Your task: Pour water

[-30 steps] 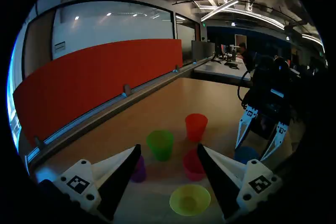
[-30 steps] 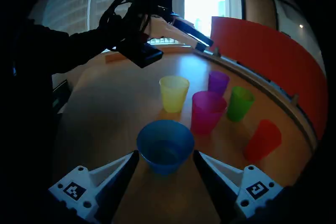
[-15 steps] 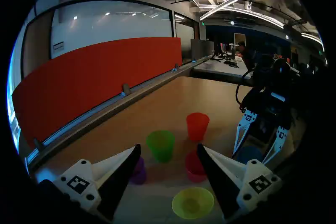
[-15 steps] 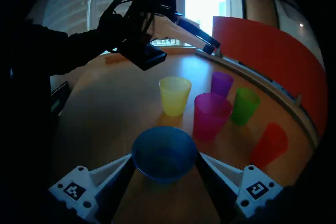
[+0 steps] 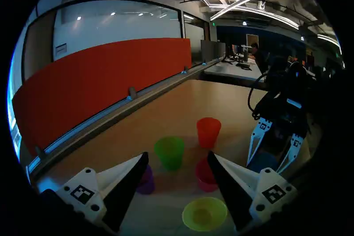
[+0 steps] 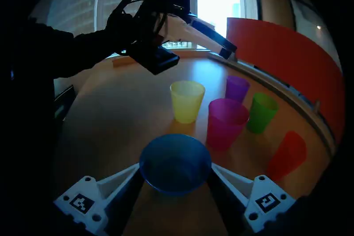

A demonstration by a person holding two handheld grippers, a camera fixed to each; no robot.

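In the right gripper view, a blue cup (image 6: 175, 164) with a little water sits between my right gripper's (image 6: 175, 170) fingers, which press on both its sides. Beyond it on the wooden table stand a yellow cup (image 6: 187, 101), a magenta cup (image 6: 225, 122), a purple cup (image 6: 236, 88), a green cup (image 6: 261, 112) and a red cup (image 6: 288, 154). My left gripper (image 6: 226, 50) hovers open above them. In the left gripper view, the left gripper (image 5: 177, 154) is open above the yellow cup (image 5: 204, 213) and the magenta cup (image 5: 205, 175). The right gripper (image 5: 267, 166) holds the blue cup (image 5: 263, 160) at the right.
An orange partition (image 5: 101, 76) and a metal rail (image 5: 128, 103) run along the table's far edge. A person's dark sleeve (image 6: 66, 54) reaches in from the left. Further desks with monitors (image 5: 239, 61) stand behind the table (image 5: 190, 103).
My right gripper's fingers have closed from a gap onto the blue cup's sides. The left gripper has drifted slightly over the cups and stays open.
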